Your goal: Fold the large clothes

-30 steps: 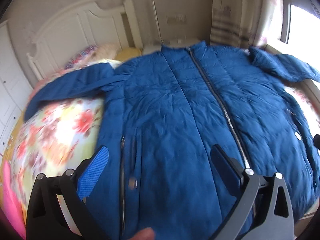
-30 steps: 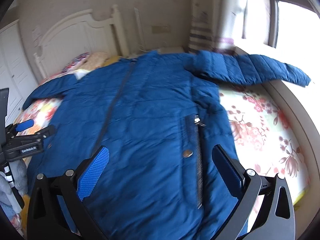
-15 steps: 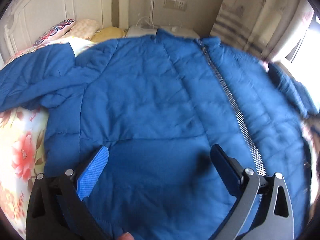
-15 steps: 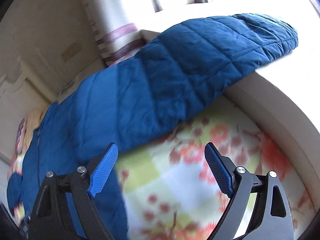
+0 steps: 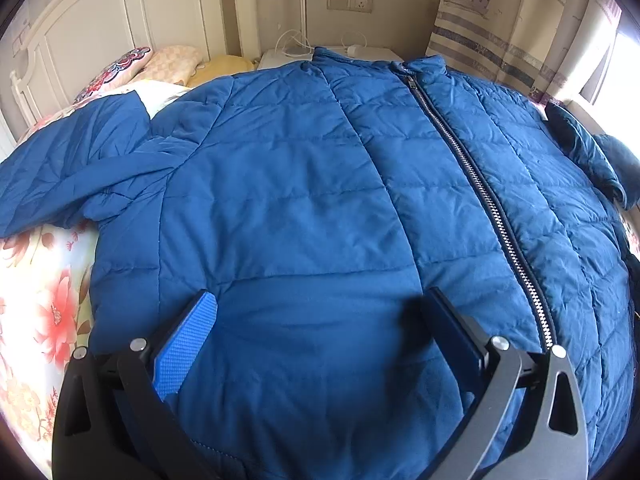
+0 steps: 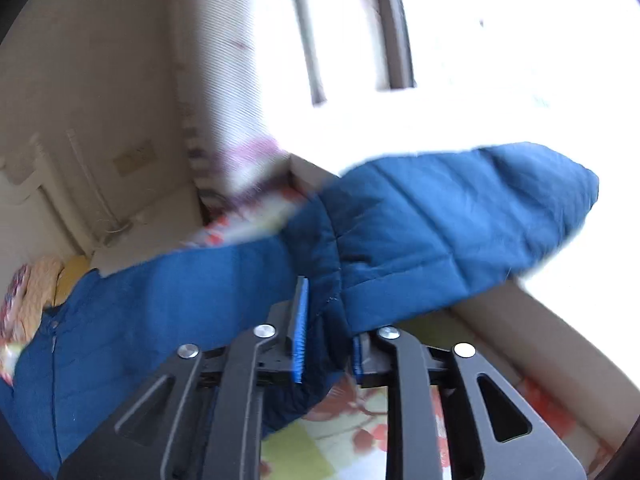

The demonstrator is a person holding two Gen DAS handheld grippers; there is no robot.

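Note:
A large blue quilted jacket (image 5: 304,200) lies front up on the bed, zipped, with its silver zipper (image 5: 480,184) running down the right of centre. Its left sleeve (image 5: 68,168) stretches out to the left. My left gripper (image 5: 320,320) is open and hovers low over the jacket's chest, holding nothing. My right gripper (image 6: 326,320) is shut on the jacket's right sleeve (image 6: 460,232), pinching its fabric between the blue pads (image 6: 301,332) and holding it lifted off the bed. The view is blurred.
The bed has a floral sheet (image 5: 36,304) and a white headboard (image 5: 100,28), with pillows (image 5: 160,68) at its head. A white bedside unit with cables (image 5: 288,54) stands behind the collar. A curtain (image 5: 508,24) and a bright window (image 6: 500,32) are on the right, beside a low ledge (image 6: 540,332).
My right gripper went from open near the right sleeve to shut on it and has lifted it. My left gripper has held over the chest, moving slightly closer.

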